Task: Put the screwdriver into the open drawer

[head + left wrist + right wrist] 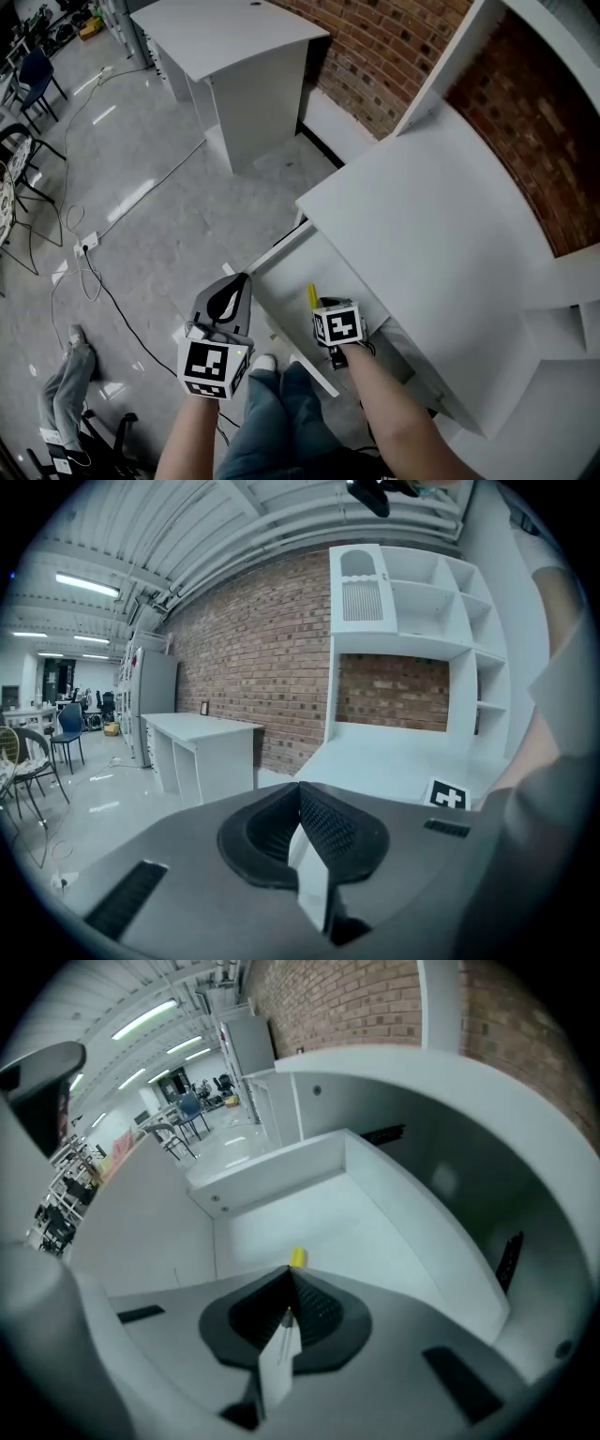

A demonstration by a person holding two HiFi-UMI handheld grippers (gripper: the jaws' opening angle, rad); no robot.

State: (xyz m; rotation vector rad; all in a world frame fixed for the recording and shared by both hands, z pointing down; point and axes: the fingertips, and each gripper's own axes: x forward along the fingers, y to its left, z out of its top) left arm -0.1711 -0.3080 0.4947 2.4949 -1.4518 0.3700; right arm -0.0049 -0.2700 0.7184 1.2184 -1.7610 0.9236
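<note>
The screwdriver (pixel 296 1258) has a smooth yellow plastic handle and a thin, bright metal shaft. The right gripper (pixel 288 1283) has a matt grey plastic shell, and its black fingers (pixel 323 1312) have finely ribbed, rubbery faces. The drawer (pixel 309 1222) and the desk (pixel 422 234) are smooth white board with a soft matt finish. The floor (pixel 159 234) is polished grey and glossy. The wall (pixel 375 47) is rough red brick.

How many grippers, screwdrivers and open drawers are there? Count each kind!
Grippers: 2, the left gripper and the right gripper
Screwdriver: 1
Open drawer: 1
Total: 4
</note>
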